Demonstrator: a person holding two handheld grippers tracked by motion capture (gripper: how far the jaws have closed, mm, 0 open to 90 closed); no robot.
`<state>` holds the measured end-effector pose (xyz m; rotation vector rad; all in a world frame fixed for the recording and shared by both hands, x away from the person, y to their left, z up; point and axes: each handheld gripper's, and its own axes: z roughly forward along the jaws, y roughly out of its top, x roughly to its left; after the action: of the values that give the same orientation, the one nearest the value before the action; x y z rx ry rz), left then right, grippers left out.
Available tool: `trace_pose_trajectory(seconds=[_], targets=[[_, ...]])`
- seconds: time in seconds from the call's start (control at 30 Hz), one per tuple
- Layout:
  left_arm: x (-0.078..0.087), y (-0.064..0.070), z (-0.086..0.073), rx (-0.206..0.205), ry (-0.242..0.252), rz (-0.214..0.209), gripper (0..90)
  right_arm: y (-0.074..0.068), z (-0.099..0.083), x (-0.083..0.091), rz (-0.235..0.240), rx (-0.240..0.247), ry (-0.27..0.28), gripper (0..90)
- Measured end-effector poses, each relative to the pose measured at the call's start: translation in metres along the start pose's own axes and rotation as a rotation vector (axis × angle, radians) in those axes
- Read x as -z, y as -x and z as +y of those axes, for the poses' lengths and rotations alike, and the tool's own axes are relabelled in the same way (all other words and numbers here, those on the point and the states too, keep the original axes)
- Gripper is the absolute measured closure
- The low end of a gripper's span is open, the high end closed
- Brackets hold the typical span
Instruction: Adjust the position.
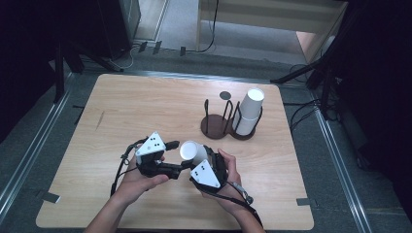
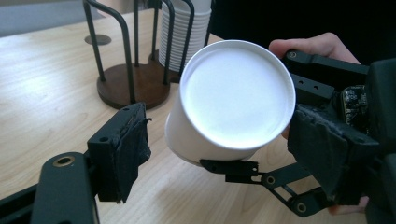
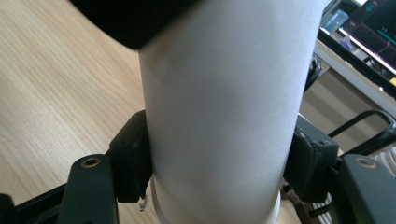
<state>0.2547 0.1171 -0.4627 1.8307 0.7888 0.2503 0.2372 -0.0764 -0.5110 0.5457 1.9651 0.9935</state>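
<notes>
Gripping a white paper cup (image 1: 191, 151) at its sides, the right gripper (image 1: 197, 160) tilts it toward the left gripper (image 1: 182, 155). Left jaws stand apart, flanking the cup's base without touching.

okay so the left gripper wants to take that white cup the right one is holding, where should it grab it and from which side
Probably the closed bottom end of the white cup, the part that tilts toward the left gripper. The right gripper already clamps the wall nearer the rim. Come straight on, one open jaw on each side of the round wall, just behind the base.
</notes>
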Motion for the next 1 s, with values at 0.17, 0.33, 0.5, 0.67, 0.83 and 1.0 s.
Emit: trace_pose_trajectory(seconds=[0.17,0.33,0.5,0.67,0.83,1.0], targets=[[-0.002,0.001,0.0,-0.002,-0.022,-0.02,24.6,-0.006,0.0,0.0,0.001,0.039,0.01,34.4],[-0.003,0.001,0.0,-0.001,-0.027,-0.009,28.4,-0.009,0.001,0.0,0.0,0.064,0.015,34.3],[-0.005,0.002,0.001,0.013,-0.049,-0.014,27.8,-0.012,0.001,0.0,-0.003,0.081,0.021,34.1],[-0.005,0.002,0.002,0.012,-0.062,-0.011,28.0,-0.014,0.001,0.001,-0.006,0.094,0.025,33.9],[-0.005,0.002,0.002,0.019,-0.072,-0.013,28.3,-0.016,0.001,0.001,-0.017,0.116,0.028,33.6],[-0.004,0.001,0.002,0.02,-0.073,-0.014,29.5,-0.016,0.001,0.001,-0.019,0.116,0.027,32.1]])
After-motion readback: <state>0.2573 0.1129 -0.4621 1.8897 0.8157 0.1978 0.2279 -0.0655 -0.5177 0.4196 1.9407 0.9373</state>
